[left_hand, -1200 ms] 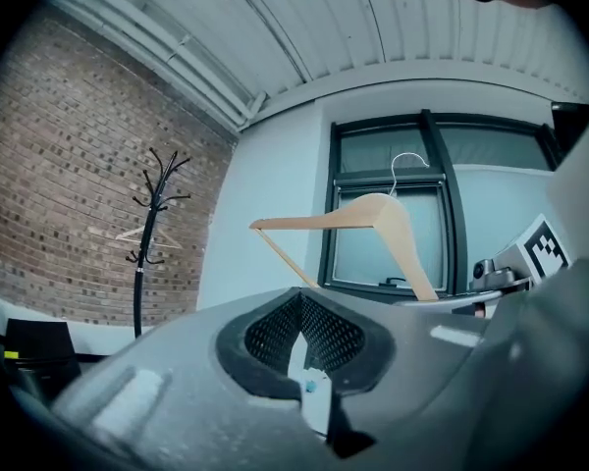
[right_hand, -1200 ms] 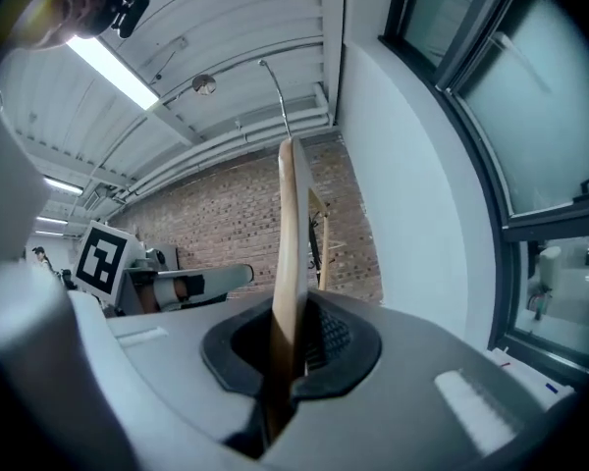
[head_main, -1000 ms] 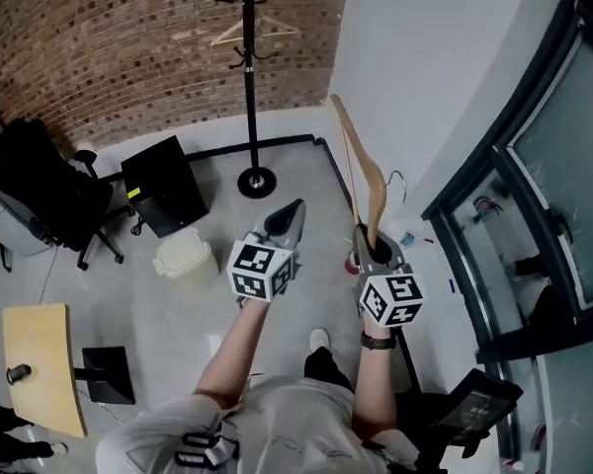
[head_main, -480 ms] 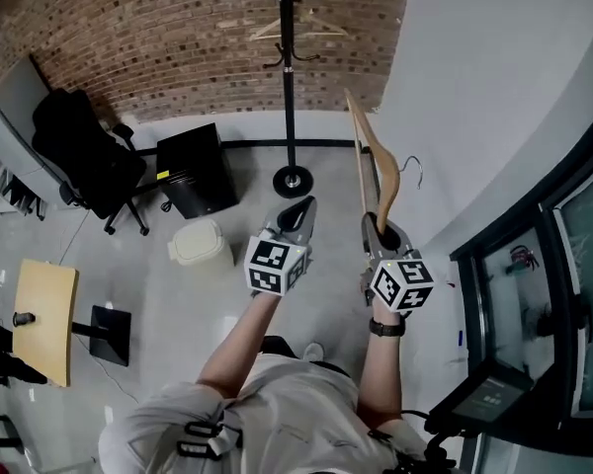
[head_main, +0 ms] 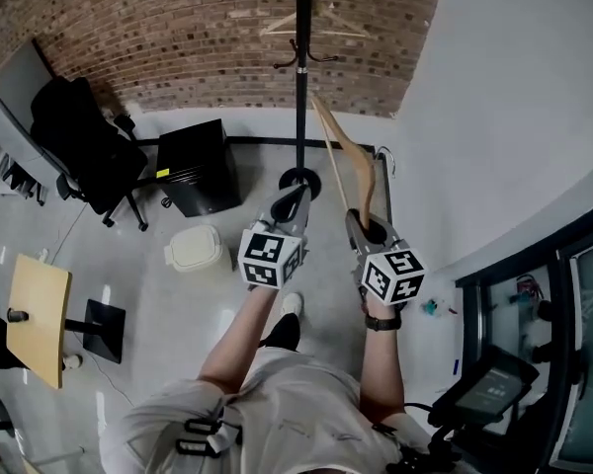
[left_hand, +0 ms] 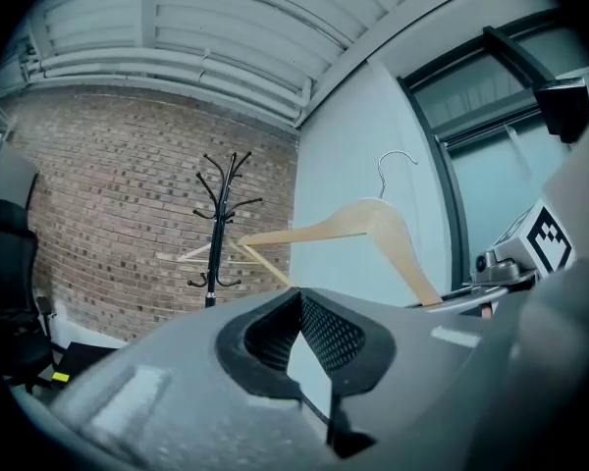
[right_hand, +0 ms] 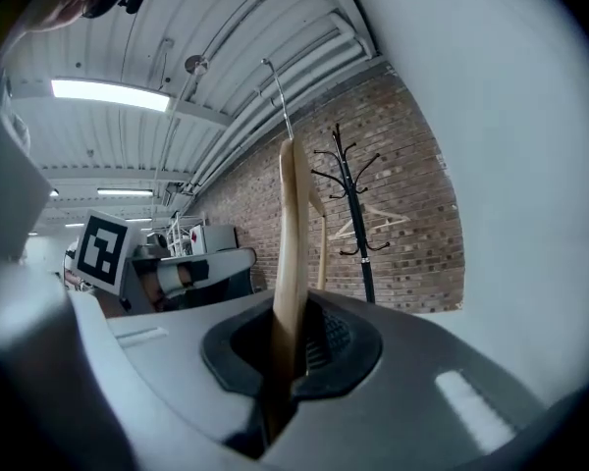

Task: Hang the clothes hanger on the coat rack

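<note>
A black coat rack (head_main: 299, 67) stands against the brick wall, and a pale hanger (head_main: 311, 23) hangs on it. My right gripper (head_main: 368, 227) is shut on the lower arm of a wooden clothes hanger (head_main: 348, 156). This one leans up and to the left, its top near the rack's pole and its metal hook (head_main: 383, 161) to the right. In the right gripper view the wood (right_hand: 293, 234) rises from between the jaws, with the rack (right_hand: 353, 214) behind it. My left gripper (head_main: 295, 203) is beside it, shut and holding nothing. Its own view shows the held hanger (left_hand: 363, 224) and the rack (left_hand: 216, 234).
A white wall (head_main: 514, 117) runs close on the right, with a dark glazed frame (head_main: 563, 294) further back. Left of the rack stand a black cabinet (head_main: 193, 166), a black office chair (head_main: 74, 136), a white bin (head_main: 196, 250) and a small wooden table (head_main: 38, 314).
The person has walked toward the coat rack, so it is closer. Both grippers came along, and the held hanger now leans toward the rack's pole.
</note>
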`<state>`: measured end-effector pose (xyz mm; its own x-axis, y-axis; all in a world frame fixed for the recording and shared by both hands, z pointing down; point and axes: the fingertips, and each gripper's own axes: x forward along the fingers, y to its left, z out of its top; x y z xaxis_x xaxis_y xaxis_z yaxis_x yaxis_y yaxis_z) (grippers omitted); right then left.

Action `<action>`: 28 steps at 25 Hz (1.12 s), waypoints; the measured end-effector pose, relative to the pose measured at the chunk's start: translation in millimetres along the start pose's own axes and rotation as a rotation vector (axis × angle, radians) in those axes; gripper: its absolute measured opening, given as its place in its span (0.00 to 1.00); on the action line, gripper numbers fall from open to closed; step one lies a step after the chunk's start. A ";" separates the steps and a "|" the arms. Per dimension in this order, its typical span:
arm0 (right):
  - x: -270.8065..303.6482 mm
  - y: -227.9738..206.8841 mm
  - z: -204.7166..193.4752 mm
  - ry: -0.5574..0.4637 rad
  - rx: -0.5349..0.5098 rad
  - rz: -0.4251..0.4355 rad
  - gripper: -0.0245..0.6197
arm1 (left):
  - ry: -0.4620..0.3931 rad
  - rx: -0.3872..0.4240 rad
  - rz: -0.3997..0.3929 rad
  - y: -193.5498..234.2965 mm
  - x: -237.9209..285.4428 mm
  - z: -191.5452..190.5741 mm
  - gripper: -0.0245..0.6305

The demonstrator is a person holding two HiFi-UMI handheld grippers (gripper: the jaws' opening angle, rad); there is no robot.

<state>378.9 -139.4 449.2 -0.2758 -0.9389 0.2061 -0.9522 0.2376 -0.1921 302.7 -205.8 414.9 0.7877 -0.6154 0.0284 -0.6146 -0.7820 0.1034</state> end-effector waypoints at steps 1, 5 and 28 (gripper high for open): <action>15.7 -5.4 4.1 0.005 -0.009 0.005 0.04 | -0.004 -0.004 0.005 12.0 12.8 1.2 0.04; 78.8 -28.2 40.0 -0.006 -0.047 0.018 0.04 | -0.040 0.001 0.018 61.6 64.7 24.0 0.04; 335.8 -155.6 103.6 0.068 -0.110 0.148 0.05 | -0.022 -0.011 0.096 254.5 264.7 32.9 0.04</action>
<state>448.1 -517.4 448.9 -0.4182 -0.8738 0.2481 -0.9084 0.4007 -0.1197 353.4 -571.1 416.0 0.7239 -0.6897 0.0167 -0.6868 -0.7181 0.1121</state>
